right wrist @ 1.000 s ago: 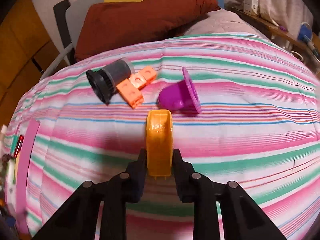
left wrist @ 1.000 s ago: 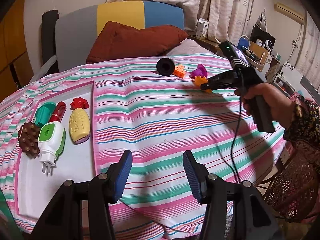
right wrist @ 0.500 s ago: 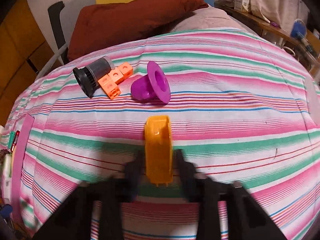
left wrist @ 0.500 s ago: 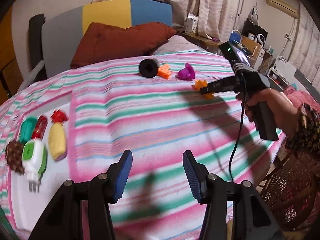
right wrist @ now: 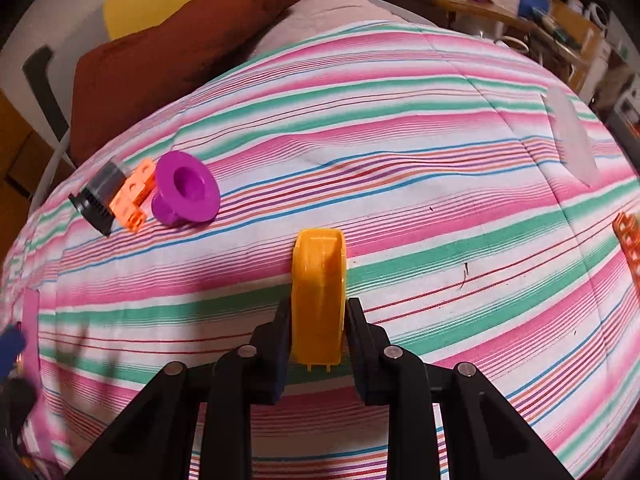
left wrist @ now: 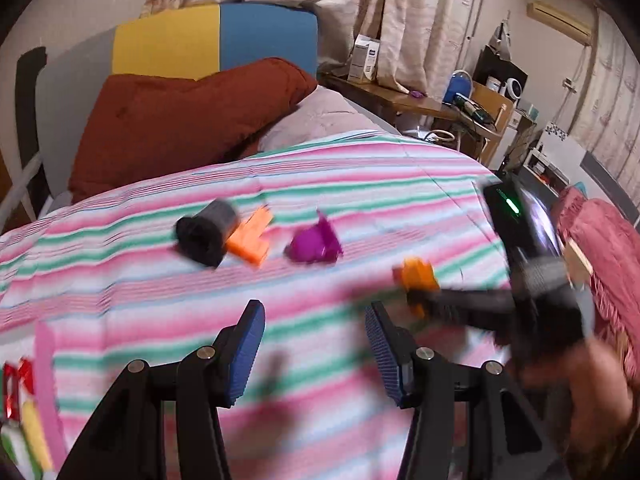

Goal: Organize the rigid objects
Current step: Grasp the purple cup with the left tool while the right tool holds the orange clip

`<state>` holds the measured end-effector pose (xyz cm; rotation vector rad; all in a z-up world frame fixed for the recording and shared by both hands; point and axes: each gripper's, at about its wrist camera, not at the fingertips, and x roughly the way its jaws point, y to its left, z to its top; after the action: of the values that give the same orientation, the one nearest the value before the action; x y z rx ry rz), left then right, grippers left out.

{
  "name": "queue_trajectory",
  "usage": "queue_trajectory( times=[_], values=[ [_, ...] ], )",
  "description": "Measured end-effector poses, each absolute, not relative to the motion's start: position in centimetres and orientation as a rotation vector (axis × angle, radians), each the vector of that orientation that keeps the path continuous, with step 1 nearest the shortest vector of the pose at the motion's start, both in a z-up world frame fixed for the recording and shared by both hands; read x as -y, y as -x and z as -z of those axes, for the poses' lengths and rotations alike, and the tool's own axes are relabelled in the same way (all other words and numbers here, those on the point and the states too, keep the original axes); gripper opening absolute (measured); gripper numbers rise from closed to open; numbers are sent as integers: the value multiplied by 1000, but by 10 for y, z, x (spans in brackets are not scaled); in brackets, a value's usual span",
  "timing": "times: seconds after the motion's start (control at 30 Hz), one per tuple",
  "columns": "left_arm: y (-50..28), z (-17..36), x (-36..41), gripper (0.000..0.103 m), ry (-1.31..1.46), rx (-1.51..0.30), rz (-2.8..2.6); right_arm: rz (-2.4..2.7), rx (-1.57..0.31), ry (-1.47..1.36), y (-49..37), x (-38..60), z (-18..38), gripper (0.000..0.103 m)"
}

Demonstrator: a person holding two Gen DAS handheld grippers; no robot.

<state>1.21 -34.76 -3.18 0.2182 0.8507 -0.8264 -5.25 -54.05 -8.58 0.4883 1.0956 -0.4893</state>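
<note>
My right gripper [right wrist: 318,314] is shut on an orange plastic piece [right wrist: 319,292], held just above the striped bedspread [right wrist: 400,152]. The left wrist view shows that same orange piece [left wrist: 416,278] at the tip of the right gripper [left wrist: 418,300], to the right of my open, empty left gripper [left wrist: 314,344]. Farther back lie a black-and-grey cylinder [left wrist: 204,236], an orange block [left wrist: 252,238] and a purple flanged cup [left wrist: 314,242]. In the right wrist view the cylinder [right wrist: 98,196], orange block [right wrist: 134,196] and purple cup [right wrist: 186,194] sit at the left.
A white tray [left wrist: 44,384] with sorted items shows at the lower left edge. A rust-red pillow [left wrist: 180,120] and headboard lie behind. A hand [left wrist: 576,392] holds the right gripper. An orange lattice object [right wrist: 628,240] sits at the bed's right edge; a cluttered desk [left wrist: 460,108] stands beyond.
My left gripper has swung right, so the tray slid to the frame's left edge and the loose objects came closer. The right gripper carried the orange piece rightward, away from the purple cup.
</note>
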Motion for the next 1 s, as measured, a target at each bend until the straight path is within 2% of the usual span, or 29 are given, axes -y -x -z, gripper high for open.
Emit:
queue_trajectory(
  times=[0.23,0.37,0.5,1.0],
  values=[
    [-63,48,414,53,-254,-900,765,494,-1108,-538,52,555,87,26],
    [-85,59,424,53,-306,-900,658,494,-1103,-587,56,560,89,26],
    [-97,65,419,53,-232,-934,659,494,-1107,-590,53,561,88,26],
    [-56,61,469,52,-361,-911,823,511,-1078,-694,67,578,90,26]
  ],
)
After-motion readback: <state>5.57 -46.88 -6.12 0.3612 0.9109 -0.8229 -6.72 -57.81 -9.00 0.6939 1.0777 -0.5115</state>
